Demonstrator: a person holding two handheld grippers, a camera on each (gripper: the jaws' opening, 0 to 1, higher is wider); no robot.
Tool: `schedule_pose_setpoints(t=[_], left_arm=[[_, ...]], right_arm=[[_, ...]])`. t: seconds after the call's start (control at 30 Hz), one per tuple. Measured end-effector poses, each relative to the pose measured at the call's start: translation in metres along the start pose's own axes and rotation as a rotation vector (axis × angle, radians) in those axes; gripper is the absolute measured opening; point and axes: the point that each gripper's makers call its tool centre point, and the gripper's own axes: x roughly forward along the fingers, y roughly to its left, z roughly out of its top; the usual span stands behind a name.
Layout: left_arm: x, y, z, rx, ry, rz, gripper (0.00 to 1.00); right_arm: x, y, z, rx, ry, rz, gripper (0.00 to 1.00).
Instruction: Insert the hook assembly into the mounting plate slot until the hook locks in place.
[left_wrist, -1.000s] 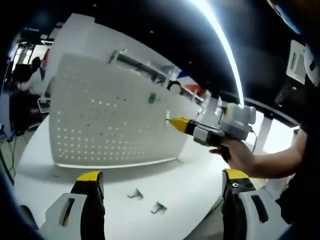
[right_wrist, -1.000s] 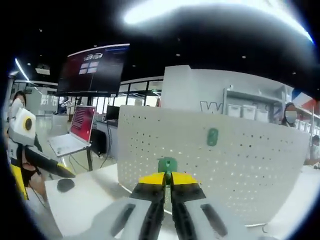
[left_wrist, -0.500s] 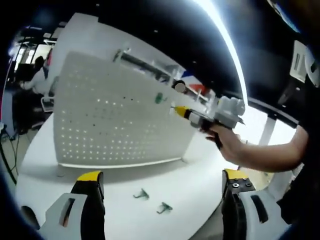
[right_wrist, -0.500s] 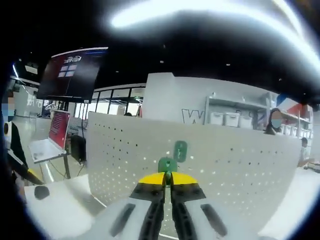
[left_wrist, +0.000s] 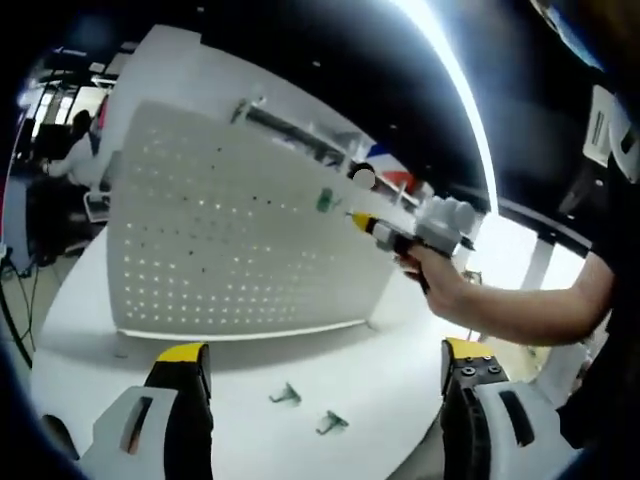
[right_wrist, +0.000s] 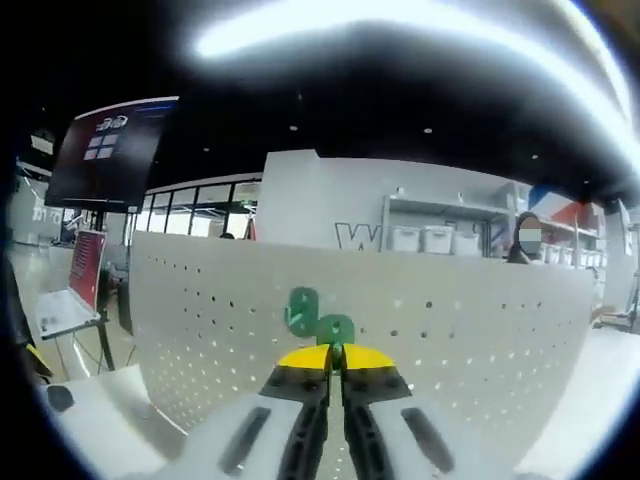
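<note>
Green hook (right_wrist: 335, 328) pinched in right tool (right_wrist: 336, 356), half hidden; left tool (left_wrist: 320, 365) spread.

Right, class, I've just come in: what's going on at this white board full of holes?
A person is fitting green hooks onto a white pegboard standing upright on a white table. The right gripper is shut on a green hook and holds it close to the board, right beside another green hook already on the board. The left gripper is open and hangs back over the table, where two spare hooks lie loose. Whether the held hook has entered a hole cannot be told.
</note>
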Motion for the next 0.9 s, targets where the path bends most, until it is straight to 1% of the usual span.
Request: schedule_pose_setpoints(t=[0.07,0.17,0.37,0.67,0.9], left_arm=[[0.002,0.001,-0.002,0.001,0.012,-0.004,0.97],[0.004,0.005,-0.009,0.04,0.059,-0.002,0.97],[0.008,0.008,-0.003,0.021,0.036,0.0,0.97],[0.011,0.007,-0.01,0.01,0.057,-0.011,0.96],[0.013,0.01,-0.007,0.007,0.056,-0.009,0.96]], right_arm=[[0.004,-0.003,0.001,0.009,-0.007,-0.012,0.0],[0.009,-0.007,0.003,0.014,-0.02,-0.025,0.0],[0.015,-0.013,0.009,0.02,-0.048,-0.051,0.0],[0.017,-0.016,0.014,0.033,-0.079,-0.07,0.0],[0.018,-0.016,0.015,0.024,-0.102,-0.084,0.0]])
